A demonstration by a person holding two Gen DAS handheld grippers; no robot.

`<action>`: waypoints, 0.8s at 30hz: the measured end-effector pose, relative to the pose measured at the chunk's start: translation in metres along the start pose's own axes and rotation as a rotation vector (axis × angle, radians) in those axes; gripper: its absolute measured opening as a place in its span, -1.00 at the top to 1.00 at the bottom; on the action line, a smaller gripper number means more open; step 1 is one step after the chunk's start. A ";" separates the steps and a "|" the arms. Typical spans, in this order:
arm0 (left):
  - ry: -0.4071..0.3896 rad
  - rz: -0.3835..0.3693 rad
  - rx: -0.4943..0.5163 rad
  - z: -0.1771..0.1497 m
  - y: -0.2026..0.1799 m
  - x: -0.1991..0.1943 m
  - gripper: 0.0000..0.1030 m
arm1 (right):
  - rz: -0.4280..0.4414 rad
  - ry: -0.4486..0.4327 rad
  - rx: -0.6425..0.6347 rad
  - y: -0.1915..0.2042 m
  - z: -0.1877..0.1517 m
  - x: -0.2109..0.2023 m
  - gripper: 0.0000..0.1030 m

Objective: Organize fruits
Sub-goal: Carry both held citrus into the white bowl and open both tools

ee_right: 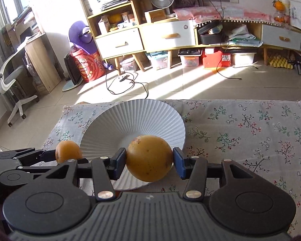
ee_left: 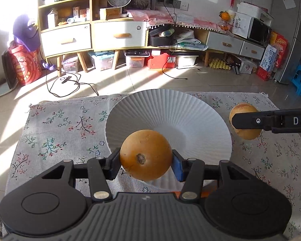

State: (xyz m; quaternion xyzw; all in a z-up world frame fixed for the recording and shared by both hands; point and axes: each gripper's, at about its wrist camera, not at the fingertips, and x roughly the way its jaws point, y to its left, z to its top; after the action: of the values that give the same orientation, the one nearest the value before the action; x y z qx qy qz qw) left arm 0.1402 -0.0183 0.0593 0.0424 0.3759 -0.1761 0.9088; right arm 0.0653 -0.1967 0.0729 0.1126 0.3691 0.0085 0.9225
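Left wrist view. Left gripper (ee_left: 146, 157) has its jaws clenched on an orange fruit (ee_left: 146, 157), one pad on each side, stem scar facing the camera. The fruit is held off the floral cloth (ee_left: 56, 132) that covers the table, and hangs over the near rim of the white ribbed bowl (ee_left: 168, 120). The bowl sits toward the far edge of the table and looks bare inside. At the right of the frame the right gripper (ee_left: 244, 121) comes in side-on, gripping a second orange fruit (ee_left: 243, 120); that fruit is beside the bowl's right rim, apart from it, not over it.

Right wrist view. Right gripper (ee_right: 149, 158) has its jaws clamped on its fruit (ee_right: 149, 158), pads on both sides. From this angle the fruit overlaps the bowl (ee_right: 134, 120) near its right rim; whether it is truly over the bowl cannot be told from here, and the other view says beside. The left gripper (ee_right: 68, 156) enters from the left edge with its fruit (ee_right: 68, 153), near the bowl's left rim.

Judgement: both fruits are lifted and neither is yet in the bowl. The bowl's hollow lies ahead of and below the left jaws, so the left fruit is nearer to placement; a short forward and downward move should do. The right fruit must first travel leftward. Round fruits could roll on the sloped ribbing, so a low release seems wise.
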 end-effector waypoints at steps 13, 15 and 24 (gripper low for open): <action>0.014 -0.048 0.072 0.010 -0.011 0.050 0.13 | 0.000 0.075 0.105 0.004 0.023 0.070 0.10; 0.017 -0.045 0.076 0.009 -0.012 0.053 0.13 | -0.011 0.090 0.127 0.004 0.027 0.076 0.10; -0.013 -0.057 0.060 0.011 -0.010 0.058 0.13 | -0.038 0.104 0.165 0.005 0.026 0.080 0.10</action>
State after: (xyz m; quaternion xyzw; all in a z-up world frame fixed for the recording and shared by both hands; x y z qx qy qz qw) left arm 0.1818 -0.0464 0.0275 0.0579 0.3657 -0.2134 0.9041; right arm 0.1417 -0.1891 0.0381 0.1808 0.4179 -0.0336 0.8897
